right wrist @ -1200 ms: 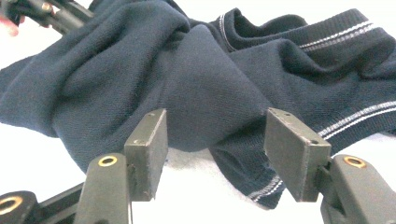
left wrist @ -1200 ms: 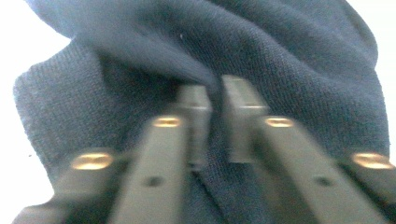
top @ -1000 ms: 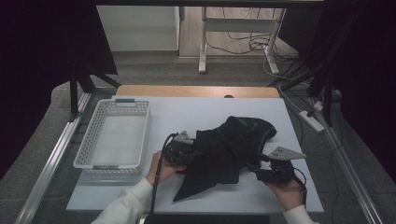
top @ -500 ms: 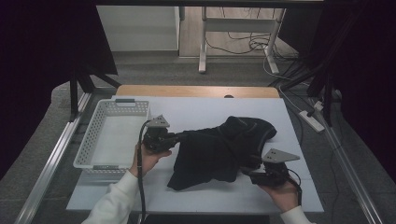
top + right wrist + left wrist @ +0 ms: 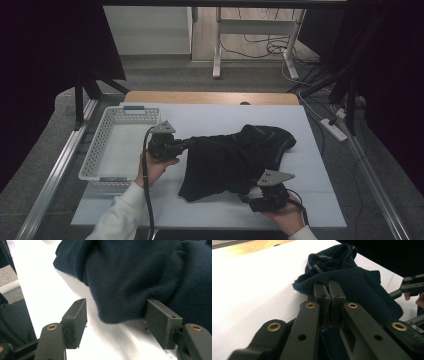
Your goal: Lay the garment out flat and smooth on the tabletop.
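Observation:
A dark navy garment (image 5: 235, 157) lies crumpled across the middle of the white table (image 5: 215, 117). My left gripper (image 5: 186, 144) is shut on the garment's left corner and holds it up near the basket; in the left gripper view the cloth (image 5: 352, 280) is pinched between the closed jaws (image 5: 329, 293). My right gripper (image 5: 248, 196) sits at the garment's near edge. Its jaws have just been opening. In the right gripper view a fold of the cloth (image 5: 150, 272) bulges between the spread jaws (image 5: 117, 315), and the left pad (image 5: 75, 320) stands apart from it.
A white perforated basket (image 5: 107, 150) stands at the table's left side, just beyond my left hand. A wooden strip (image 5: 210, 97) runs along the far edge. Metal rails flank the table, and cables lie on the floor at the right.
My left gripper has pulled the garment's corner up and to the left, toward the basket, stretching the cloth. My right gripper has slid left along the near edge and its jaws have widened.

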Available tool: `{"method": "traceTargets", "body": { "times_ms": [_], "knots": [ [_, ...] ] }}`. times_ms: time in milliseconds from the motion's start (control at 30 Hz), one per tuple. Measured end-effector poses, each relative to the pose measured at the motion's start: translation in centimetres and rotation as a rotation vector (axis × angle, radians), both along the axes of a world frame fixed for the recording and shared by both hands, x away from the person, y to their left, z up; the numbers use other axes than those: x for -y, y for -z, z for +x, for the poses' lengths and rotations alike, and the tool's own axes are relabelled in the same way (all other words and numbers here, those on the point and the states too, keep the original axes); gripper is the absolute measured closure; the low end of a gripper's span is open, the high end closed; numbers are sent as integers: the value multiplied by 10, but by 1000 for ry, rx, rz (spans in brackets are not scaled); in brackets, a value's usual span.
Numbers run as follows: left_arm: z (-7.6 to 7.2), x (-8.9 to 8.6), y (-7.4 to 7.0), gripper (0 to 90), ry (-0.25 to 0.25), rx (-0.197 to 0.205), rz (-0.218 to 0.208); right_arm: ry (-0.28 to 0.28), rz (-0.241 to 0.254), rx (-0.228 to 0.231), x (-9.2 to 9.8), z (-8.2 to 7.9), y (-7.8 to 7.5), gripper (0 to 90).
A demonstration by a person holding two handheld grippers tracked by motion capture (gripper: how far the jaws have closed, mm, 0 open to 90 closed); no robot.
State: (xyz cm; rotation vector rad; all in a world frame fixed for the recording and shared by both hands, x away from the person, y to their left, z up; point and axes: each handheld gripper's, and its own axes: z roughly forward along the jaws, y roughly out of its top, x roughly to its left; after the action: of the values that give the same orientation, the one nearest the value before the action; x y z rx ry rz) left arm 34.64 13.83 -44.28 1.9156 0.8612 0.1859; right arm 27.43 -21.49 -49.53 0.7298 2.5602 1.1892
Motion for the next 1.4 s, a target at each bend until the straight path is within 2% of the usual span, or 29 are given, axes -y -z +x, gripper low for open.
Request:
{"method": "traceTargets", "body": {
  "times_ms": [100,200,367,500,700,933,1233,1300,1400],
  "knots": [
    [0,1,0,868,0,0,1,24,-9,10,-6,2,3,366],
    [0,2,0,869,1,-1,3,53,12,21,-10,7,6,430],
    [1,1,1,869,-1,-3,6,72,6,103,-14,10,6,638],
    [2,1,2,869,0,-6,6,67,29,95,-11,14,3,744],
    [1,1,1,868,3,-1,8,52,47,118,-8,13,-4,774],
    [-2,-1,-4,868,9,12,-14,53,113,199,5,4,-43,780],
    [-6,-5,-16,867,29,36,-50,52,164,295,15,-9,-90,781],
    [-6,-5,-15,865,26,32,-46,52,163,296,15,-9,-93,780],
    [-3,-6,-11,861,15,12,-22,61,151,248,12,1,-84,778]
  ]
}}
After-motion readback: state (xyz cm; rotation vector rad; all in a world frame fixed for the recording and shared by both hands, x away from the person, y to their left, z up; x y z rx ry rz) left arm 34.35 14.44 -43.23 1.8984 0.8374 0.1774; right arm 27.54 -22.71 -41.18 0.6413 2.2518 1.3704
